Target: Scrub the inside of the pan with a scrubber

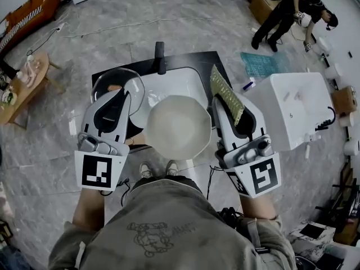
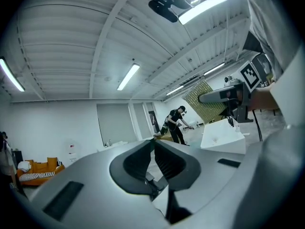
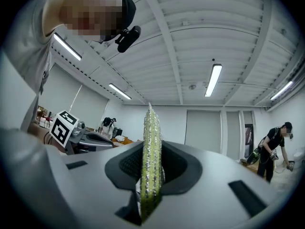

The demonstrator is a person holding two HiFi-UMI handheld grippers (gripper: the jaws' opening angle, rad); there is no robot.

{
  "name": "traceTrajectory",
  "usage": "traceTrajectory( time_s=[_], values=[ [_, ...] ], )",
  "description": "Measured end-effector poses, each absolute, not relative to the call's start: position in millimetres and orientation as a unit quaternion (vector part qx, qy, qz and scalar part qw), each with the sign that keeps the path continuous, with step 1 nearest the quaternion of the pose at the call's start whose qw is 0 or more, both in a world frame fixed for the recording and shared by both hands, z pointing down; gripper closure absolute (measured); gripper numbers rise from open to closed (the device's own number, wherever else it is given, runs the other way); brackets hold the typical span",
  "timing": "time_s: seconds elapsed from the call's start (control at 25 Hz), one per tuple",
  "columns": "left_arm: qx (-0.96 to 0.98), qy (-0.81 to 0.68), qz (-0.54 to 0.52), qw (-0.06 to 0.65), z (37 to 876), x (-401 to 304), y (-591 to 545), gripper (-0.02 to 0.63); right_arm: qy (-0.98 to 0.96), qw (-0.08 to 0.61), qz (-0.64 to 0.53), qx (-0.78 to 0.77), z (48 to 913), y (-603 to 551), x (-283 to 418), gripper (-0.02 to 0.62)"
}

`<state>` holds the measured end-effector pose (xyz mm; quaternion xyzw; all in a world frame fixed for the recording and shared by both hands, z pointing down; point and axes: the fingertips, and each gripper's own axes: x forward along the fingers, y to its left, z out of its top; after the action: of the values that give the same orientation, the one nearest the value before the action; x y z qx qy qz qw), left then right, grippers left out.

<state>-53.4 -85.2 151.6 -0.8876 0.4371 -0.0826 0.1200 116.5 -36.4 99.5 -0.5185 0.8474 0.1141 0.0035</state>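
Head view: a grey marbled floor (image 1: 112,21) and one black worktop (image 1: 191,58) carrying one white sink (image 1: 180,80); one cream pan (image 1: 179,127) sits at frame centre, overlapping the sink. Left gripper view: under a white ribbed ceiling, the left tongs (image 2: 153,144) are closed tip to tip, with nothing seen between them. Right gripper view: the right tongs (image 3: 150,161) clamp one green scrubber (image 3: 151,142) edge-on.

Scrubber (image 3: 151,142): flat green-yellow glittery mesh pad, clamped edge-on btwn right gripper (image 1: 225,107) jaws, upper end sticking out past the tips. Pan (image 1: 179,127): pale cream, faceted rim, open side up; lies lower than both grippers, btwn them, just left of right gripper, right of left gripper (image 1: 125,99).
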Motion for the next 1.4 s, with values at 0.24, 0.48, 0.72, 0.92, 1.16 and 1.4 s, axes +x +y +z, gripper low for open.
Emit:
traceTrajectory(
  time_s=[0.24, 0.48, 0.72, 0.92, 1.16, 1.4],
  values=[
    [-0.891, 0.436, -0.065, 0.111, 147, -52, -78, 0.568, 0.825, -0.001, 0.123, -0.552, 107, -22, 135, 0.518],
    [-0.882, 0.436, -0.094, 0.153, 158, -45, -74, 0.569, 0.818, -0.007, 0.101, -0.566, 131, -15, 143, 0.518],
    [-0.889, 0.425, -0.104, 0.137, 184, -35, -68, 0.571, 0.816, -0.012, 0.067, -0.573, 157, -11, 151, 0.520],
    [-0.891, 0.421, -0.121, 0.119, 207, -33, -63, 0.571, 0.817, -0.010, 0.038, -0.576, 172, -8, 158, 0.520],
    [-0.890, 0.422, -0.119, 0.126, 203, -30, -67, 0.571, 0.815, -0.007, 0.036, -0.578, 171, -7, 162, 0.520],
    [-0.889, 0.424, -0.120, 0.123, 201, -31, -65, 0.571, 0.813, -0.005, 0.039, -0.580, 168, -6, 166, 0.520]
  ],
)
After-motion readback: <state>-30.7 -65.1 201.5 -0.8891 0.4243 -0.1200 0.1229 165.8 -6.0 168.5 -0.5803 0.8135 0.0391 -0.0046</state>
